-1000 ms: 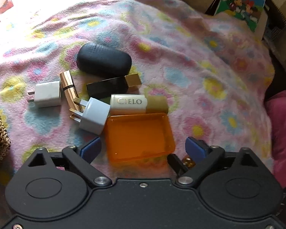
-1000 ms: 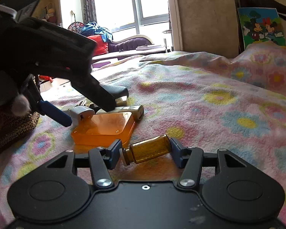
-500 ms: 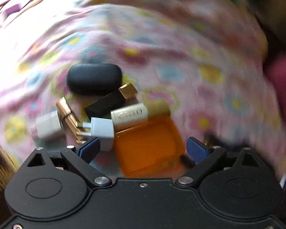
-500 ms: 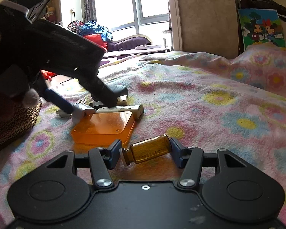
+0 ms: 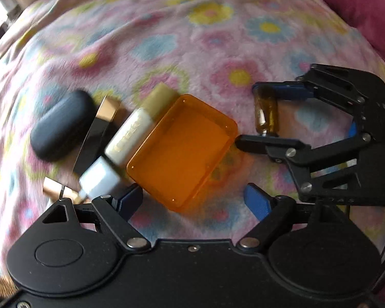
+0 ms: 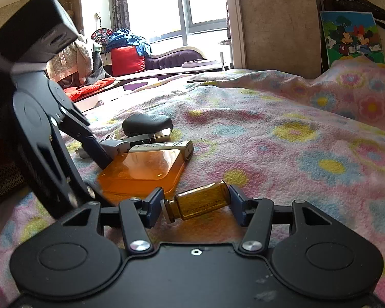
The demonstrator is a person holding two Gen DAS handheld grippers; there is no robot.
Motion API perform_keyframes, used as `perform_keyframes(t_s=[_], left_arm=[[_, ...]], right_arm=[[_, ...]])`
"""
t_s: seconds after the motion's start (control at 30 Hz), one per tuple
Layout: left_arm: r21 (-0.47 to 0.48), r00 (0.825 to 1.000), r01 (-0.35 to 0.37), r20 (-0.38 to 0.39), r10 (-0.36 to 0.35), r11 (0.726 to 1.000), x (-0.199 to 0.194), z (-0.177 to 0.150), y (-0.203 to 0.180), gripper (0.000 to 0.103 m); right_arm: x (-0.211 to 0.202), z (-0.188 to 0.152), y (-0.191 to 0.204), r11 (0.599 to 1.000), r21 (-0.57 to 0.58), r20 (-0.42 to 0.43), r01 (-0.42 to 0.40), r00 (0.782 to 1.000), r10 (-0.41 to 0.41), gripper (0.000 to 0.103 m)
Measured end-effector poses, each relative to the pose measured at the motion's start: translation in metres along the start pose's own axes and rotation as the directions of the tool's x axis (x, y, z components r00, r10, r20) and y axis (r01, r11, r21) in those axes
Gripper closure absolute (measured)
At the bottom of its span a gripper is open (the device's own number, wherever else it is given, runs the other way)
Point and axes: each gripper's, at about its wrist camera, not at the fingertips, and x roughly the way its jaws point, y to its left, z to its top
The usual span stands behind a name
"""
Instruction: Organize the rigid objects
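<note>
An orange translucent box (image 5: 182, 151) lies flat on the flowered blanket. My left gripper (image 5: 193, 200) points down over its near corner. Its jaws are closing, and the corner sits between the blue pads without either one touching it. One of its fingers (image 6: 97, 151) reaches down beside the orange box (image 6: 141, 169) in the right wrist view. My right gripper (image 6: 196, 202) is shut on a small amber vial (image 6: 200, 201), gripped end to end just above the blanket. The left wrist view shows the vial (image 5: 265, 114) just right of the box.
Crowded against the box's left side are a white-and-tan tube (image 5: 136, 128), a white plug adapter (image 5: 100, 179), a black-and-gold case (image 5: 97, 133), a black oval case (image 5: 61, 125) and a gold lipstick (image 5: 54, 188). A woven bag (image 6: 2, 177) stands left, a pink cushion (image 5: 359, 0) far right.
My left gripper has rolled, sunk closer over the orange box, and its jaws have narrowed. The right gripper and its vial have kept still.
</note>
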Motion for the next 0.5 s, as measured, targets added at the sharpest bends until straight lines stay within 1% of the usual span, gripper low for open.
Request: perform_keyframes(t_s=[0.17,0.23,0.3,0.33,0.37,0.4,0.47,0.5], left_arm=[[0.053,1.000,0.012,0.016,-0.013,0.999,0.002,0.003,-0.003,0.019],[0.050,1.000,0.008,0.017,-0.009,0.999,0.005,0.006,0.000,0.018],[0.055,0.999,0.001,0.040,-0.003,0.998,0.004,0.003,-0.005,0.020],[0.059,0.999,-0.006,0.048,0.003,0.998,0.003,0.003,-0.008,0.024],[0.056,0.999,-0.006,0.050,0.003,0.998,0.001,0.004,-0.009,0.029],[0.052,0.999,-0.005,0.048,0.002,0.999,0.000,0.003,-0.012,0.032],[0.045,0.999,-0.004,0.046,0.002,0.999,-0.003,0.004,-0.017,0.046],[0.041,0.999,-0.003,0.048,0.001,0.999,-0.005,0.003,-0.021,0.050]], right_arm=[[0.001,0.000,0.001,1.000,-0.003,0.000,0.003,1.000,-0.003,0.049],[0.001,0.000,0.000,1.000,0.001,0.000,0.006,1.000,-0.006,0.049],[0.001,0.000,-0.001,1.000,0.014,0.002,0.008,1.000,-0.008,0.049],[0.001,0.000,-0.001,1.000,0.016,0.002,0.012,1.000,-0.012,0.049],[0.001,0.000,-0.001,1.000,0.018,0.002,0.015,1.000,-0.015,0.049],[0.001,0.000,-0.001,1.000,0.020,0.002,0.016,1.000,-0.016,0.049],[0.001,0.000,-0.001,1.000,0.024,0.002,0.018,1.000,-0.018,0.049],[0.001,0.000,0.000,0.999,0.024,0.000,0.021,1.000,-0.021,0.049]])
